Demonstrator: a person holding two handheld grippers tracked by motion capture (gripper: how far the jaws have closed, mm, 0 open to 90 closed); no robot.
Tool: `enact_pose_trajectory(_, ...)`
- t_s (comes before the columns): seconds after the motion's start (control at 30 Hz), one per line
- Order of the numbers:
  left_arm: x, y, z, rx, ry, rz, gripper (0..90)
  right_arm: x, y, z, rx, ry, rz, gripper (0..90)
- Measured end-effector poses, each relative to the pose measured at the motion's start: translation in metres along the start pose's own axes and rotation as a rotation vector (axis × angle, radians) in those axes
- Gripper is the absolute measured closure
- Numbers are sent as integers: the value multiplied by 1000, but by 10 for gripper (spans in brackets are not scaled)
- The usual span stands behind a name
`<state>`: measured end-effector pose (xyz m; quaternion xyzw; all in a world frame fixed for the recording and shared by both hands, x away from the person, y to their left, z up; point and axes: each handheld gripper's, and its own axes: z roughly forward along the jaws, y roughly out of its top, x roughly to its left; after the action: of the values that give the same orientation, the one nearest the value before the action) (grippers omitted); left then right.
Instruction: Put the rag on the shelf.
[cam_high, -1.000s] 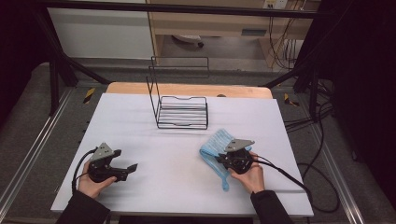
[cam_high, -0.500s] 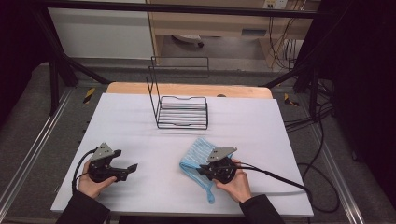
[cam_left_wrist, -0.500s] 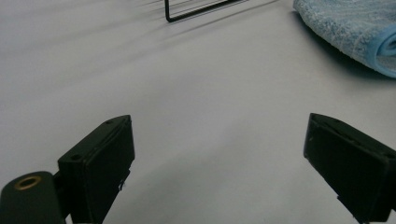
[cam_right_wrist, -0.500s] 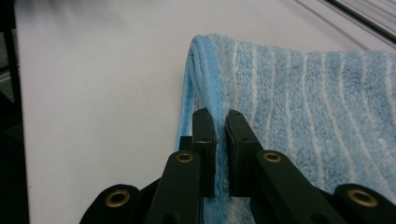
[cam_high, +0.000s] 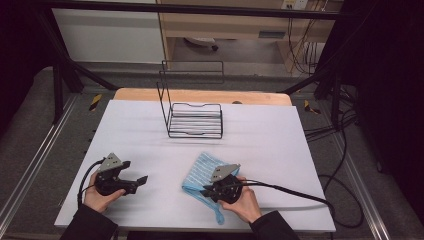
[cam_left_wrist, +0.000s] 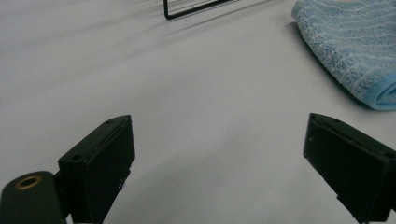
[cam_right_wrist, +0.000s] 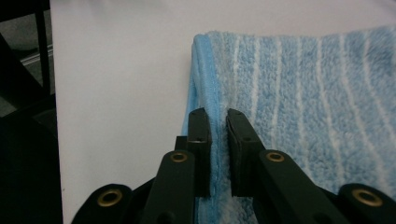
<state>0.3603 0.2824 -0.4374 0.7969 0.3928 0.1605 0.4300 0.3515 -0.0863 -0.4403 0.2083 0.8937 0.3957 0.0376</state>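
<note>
Here the right tongs (cam_right_wrist: 218, 135) pinch the folded edge of the striped blue towel (cam_high: 202, 172) lying on the white surface (cam_high: 280, 145) near the front. The left tongs (cam_left_wrist: 219, 163) rest wide open, holding nothing. Likely the towel is being dragged or repositioned; next calls for keeping that pinch, perhaps toward the wire rack (cam_high: 195, 120).

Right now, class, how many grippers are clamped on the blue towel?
1. The right gripper has its jaws pinched on the folded edge of the blue towel, near the table's front. The left gripper is open over bare table, apart from the towel.
</note>
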Motion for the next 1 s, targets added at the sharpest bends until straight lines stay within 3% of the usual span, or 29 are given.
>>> enact_pose_trajectory(0.07,-1,1,0,3,-5,1,90,-1,0,0,-7,15,19,718)
enact_pose_trajectory(0.1,-2,1,0,4,-7,-1,89,-1,2,-2,-35,16,25,630)
enact_pose_trajectory(0.13,-3,2,1,7,-8,-1,89,-1,2,-2,-35,16,25,630)
enact_pose_trajectory(0.17,-3,2,1,10,-9,0,87,-2,4,-5,-62,10,34,556)
enact_pose_trajectory(0.23,-5,3,1,12,-12,-1,85,-3,5,-8,-73,-8,33,522)
enact_pose_trajectory(0.27,-6,4,2,12,-13,1,82,-7,6,-15,-100,-37,40,460)
enact_pose_trajectory(0.37,-10,7,2,17,-24,2,73,-14,5,-24,-127,-77,54,414)
enact_pose_trajectory(0.5,-15,12,4,17,-36,-3,62,-35,-4,-48,-165,-186,132,360)
enact_pose_trajectory(0.53,-17,14,5,21,-38,-5,63,-39,-7,-51,-168,-203,147,363)
enact_pose_trajectory(0.57,-18,15,6,21,-43,-8,63,-49,-16,-60,-174,-245,193,371)
enact_pose_trajectory(0.77,-32,28,14,32,-52,-12,85,-72,-37,-64,-143,-318,304,427)
enact_pose_trajectory(0.87,-42,37,20,27,-61,-11,111,-75,-39,-60,-139,-316,327,447)
enact_pose_trajectory(0.97,-55,46,29,42,-81,5,184,-77,-40,-54,-139,-306,338,492)
enact_pose_trajectory(1.0,-61,49,33,51,-89,9,224,-78,-41,-50,-114,-306,350,522)
